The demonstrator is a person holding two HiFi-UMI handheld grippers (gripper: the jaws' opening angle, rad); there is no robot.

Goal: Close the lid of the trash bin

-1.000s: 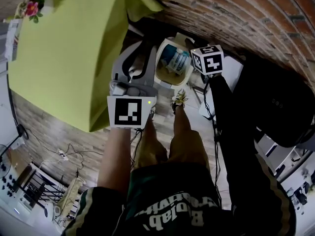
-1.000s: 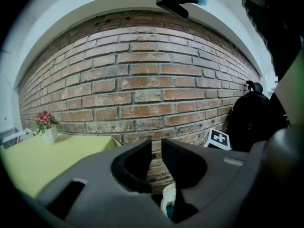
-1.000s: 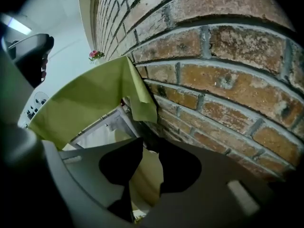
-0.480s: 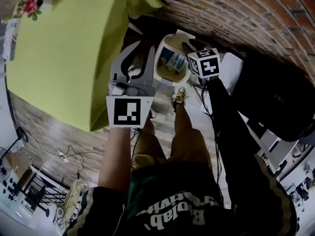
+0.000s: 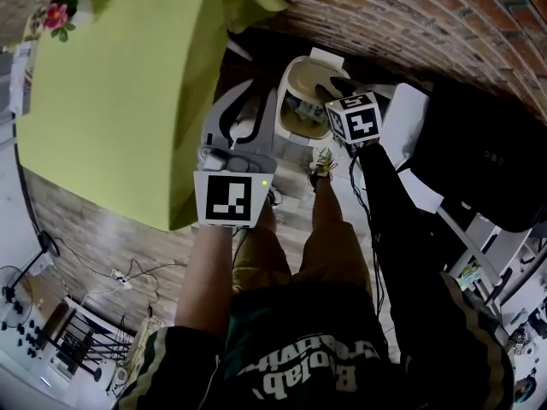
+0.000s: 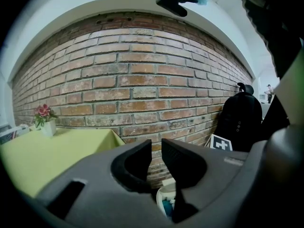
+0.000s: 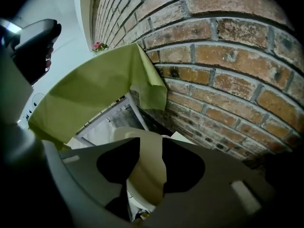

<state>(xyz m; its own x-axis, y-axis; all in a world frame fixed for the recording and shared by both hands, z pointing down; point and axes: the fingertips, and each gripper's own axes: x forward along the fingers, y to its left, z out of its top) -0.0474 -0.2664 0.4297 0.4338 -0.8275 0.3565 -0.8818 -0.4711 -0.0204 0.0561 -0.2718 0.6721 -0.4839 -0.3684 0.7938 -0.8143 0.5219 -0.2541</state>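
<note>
We record a brick wall [image 6: 142, 70] along the far side and a plank floor [image 5: 94, 229] below it. A table [image 5: 120, 101] under a yellow-green cloth stands against the wall at the left of the head view, and a black backpack [image 5: 483, 148] sits at the right, near the wall's foot. The person [image 5: 291, 348] faces the wall, shoes [image 5: 322, 162] on the floor. The cream bin [image 5: 286, 125] stands on the floor at the foot of the wall, between table and backpack, just ahead of the shoes. Its lid [image 7: 145, 179] slants forward over the opening. It is not yet down, as a strip of the contents shows at the bin's table side. The right gripper [image 7: 152, 142] points steeply down at the bin from the backpack side. Its jaws have just been opening and stand parted, with the lid filling the gap between them, and we see no pinch on it. The left gripper [image 6: 156, 148] is held near level, short of the bin and beside the table's edge. Its jaws stand a narrow slit apart with nothing in them, only brick showing through. Each gripper carries a marker cube [image 5: 355, 116]. A white pot [image 6: 47, 127] of pink flowers rests on the table, well apart from the bin.
</note>
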